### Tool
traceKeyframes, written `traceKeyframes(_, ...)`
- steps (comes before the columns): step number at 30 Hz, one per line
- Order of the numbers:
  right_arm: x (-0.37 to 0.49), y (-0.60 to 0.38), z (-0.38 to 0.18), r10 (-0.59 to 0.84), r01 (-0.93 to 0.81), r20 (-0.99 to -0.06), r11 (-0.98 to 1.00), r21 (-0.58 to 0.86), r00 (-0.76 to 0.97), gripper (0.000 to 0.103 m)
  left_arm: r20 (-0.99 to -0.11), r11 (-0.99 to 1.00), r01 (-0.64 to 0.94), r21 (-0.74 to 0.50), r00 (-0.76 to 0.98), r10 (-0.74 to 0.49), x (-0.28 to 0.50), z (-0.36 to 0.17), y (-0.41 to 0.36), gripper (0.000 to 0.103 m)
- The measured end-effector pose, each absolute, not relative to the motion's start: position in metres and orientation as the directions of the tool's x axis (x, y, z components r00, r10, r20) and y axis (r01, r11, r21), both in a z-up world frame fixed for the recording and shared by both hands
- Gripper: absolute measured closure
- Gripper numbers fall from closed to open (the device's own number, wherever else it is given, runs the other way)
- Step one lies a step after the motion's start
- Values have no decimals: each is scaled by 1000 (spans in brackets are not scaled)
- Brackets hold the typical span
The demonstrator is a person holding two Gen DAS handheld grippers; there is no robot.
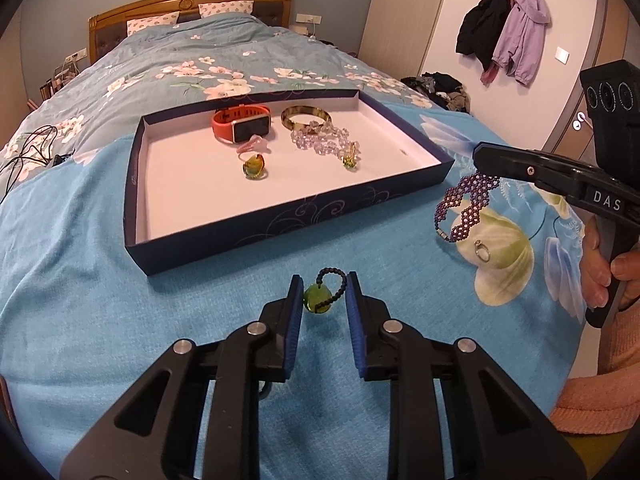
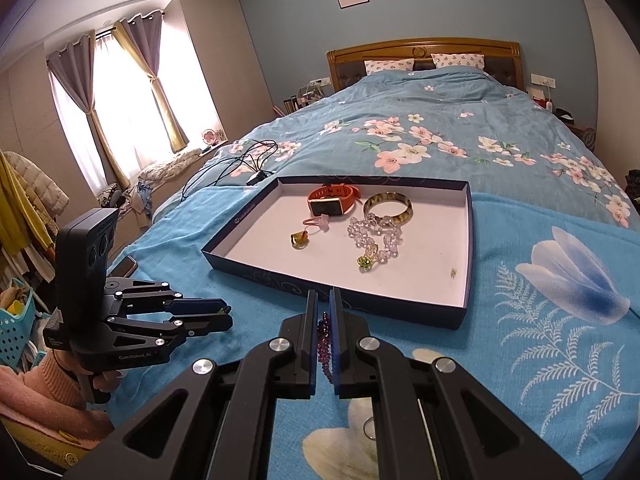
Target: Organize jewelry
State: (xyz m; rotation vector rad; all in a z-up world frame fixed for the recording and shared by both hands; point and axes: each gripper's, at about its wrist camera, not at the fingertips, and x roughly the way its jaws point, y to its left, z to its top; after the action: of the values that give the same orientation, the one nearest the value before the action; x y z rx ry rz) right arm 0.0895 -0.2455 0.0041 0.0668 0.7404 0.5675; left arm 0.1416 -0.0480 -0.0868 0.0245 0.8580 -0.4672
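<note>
A dark blue tray [image 1: 256, 224] [image 2: 400, 304] lies on the bed and holds an orange smartwatch [image 1: 240, 124], a tortoiseshell bangle [image 1: 306, 117], a clear bead bracelet [image 1: 324, 140], a yellow ring [image 1: 255, 166] and a small green charm [image 1: 350, 162]. My left gripper [image 1: 322, 284] is open around a green pendant on a black bead loop [image 1: 318, 300] lying on the blanket. My right gripper [image 2: 324, 300] is shut on a purple beaded bracelet [image 1: 466, 208] [image 2: 325, 344], which hangs from it just right of the tray. A silver ring [image 1: 482, 254] [image 2: 370, 428] lies under the bracelet.
The blue floral blanket [image 1: 120, 320] covers the near bed. Black cables [image 2: 244, 160] lie left of the tray's far corner. A phone [image 2: 126, 266] rests at the bed's left edge. Jackets [image 1: 504, 32] hang on the wall at right.
</note>
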Motion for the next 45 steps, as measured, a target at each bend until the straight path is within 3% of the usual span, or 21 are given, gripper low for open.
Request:
traceKeyframes(23,103,-231,19,531,-509,-605,830,229,594,102,-676,898,411,-155,619,-400,152,-52,-51,81)
traceKeyframes(25,103,-231,11,495,-493,-634,847,198,594,99,-678,898,412,-156,617,-400,152,-52,-51,81)
traceKeyframes(27,105,-231,-2,456,-476,-676,862,174,579,79,-680,897,411,-163,612,-404,153,-53,-51,81)
traceKeyframes(28,106,-232,-9,432,-463,-695,872,159,575,76,-682,897,410,-165,610,-404,154,-54,-50,81)
traceKeyframes(34,117,-242,-52,383,-408,-780,895,180,495,68,-690,897,407,-174,600,-406,155,-62,-49,81)
traceKeyframes(37,116,-244,-58,387,-406,-781,894,188,490,71,-695,898,403,-177,595,-404,155,-65,-47,81)
traceKeyframes(38,115,-244,-58,383,-405,-780,896,183,494,85,-696,898,402,-179,593,-404,155,-66,-47,81)
traceKeyframes(39,114,-243,-58,385,-407,-780,895,184,493,90,-698,898,402,-180,592,-404,156,-66,-47,81)
traceKeyframes(45,104,-241,-48,400,-429,-757,886,175,516,90,-698,899,399,-182,591,-404,156,-67,-47,81)
